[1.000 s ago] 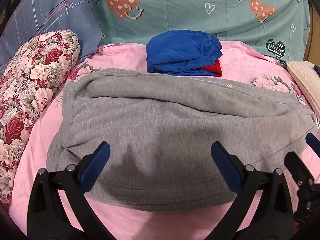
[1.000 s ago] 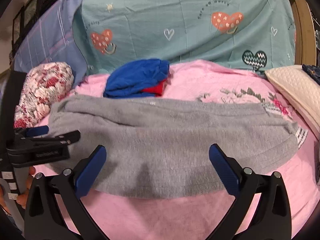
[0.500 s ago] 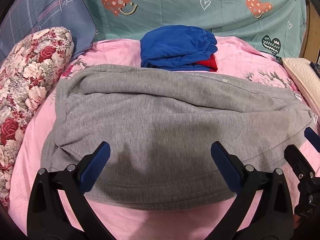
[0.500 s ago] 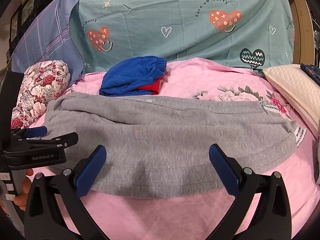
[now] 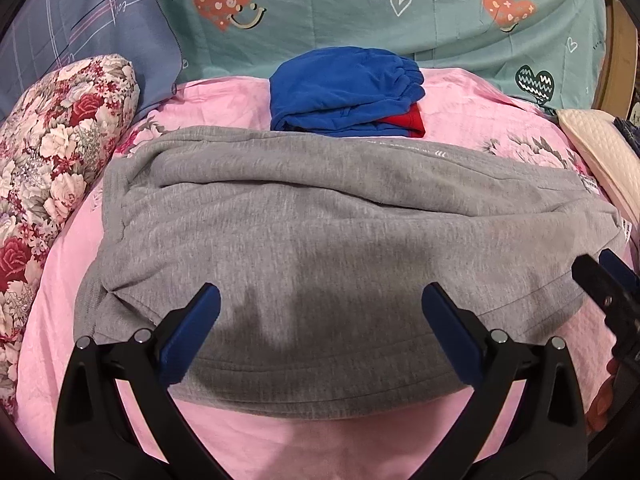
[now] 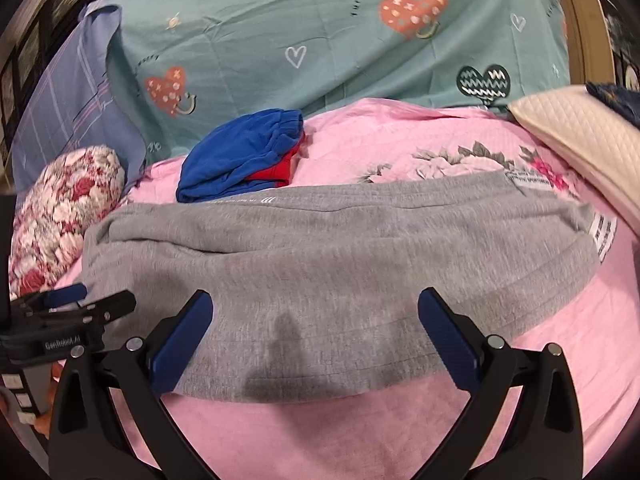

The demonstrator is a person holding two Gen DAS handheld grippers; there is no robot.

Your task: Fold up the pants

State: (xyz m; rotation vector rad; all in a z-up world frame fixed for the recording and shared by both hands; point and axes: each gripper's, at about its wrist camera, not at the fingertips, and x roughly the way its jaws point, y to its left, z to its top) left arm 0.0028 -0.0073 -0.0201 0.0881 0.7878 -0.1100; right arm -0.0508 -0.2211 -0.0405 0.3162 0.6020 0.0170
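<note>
Grey pants [image 5: 320,240] lie folded lengthwise across the pink bed, also in the right wrist view [image 6: 340,264]. Their white labels [image 6: 604,236] show at the right end. My left gripper [image 5: 320,332] is open and empty, above the pants' near edge toward the left end. My right gripper [image 6: 316,340] is open and empty, above the near edge further right. Each gripper shows in the other's view: the right one at the right edge [image 5: 612,296], the left one at the left edge [image 6: 72,312].
A folded blue and red garment [image 5: 348,96] lies behind the pants. A floral bolster [image 5: 52,168] lies at the left and a cream pillow [image 6: 580,140] at the right. A teal heart-print pillow [image 5: 380,16] stands at the back. The pink sheet [image 6: 320,432] lies in front.
Both grippers stay open and empty over the pants. The right wrist view has tilted and shifted rightward, so the pants' right end looks nearer. The left view has hardly moved.
</note>
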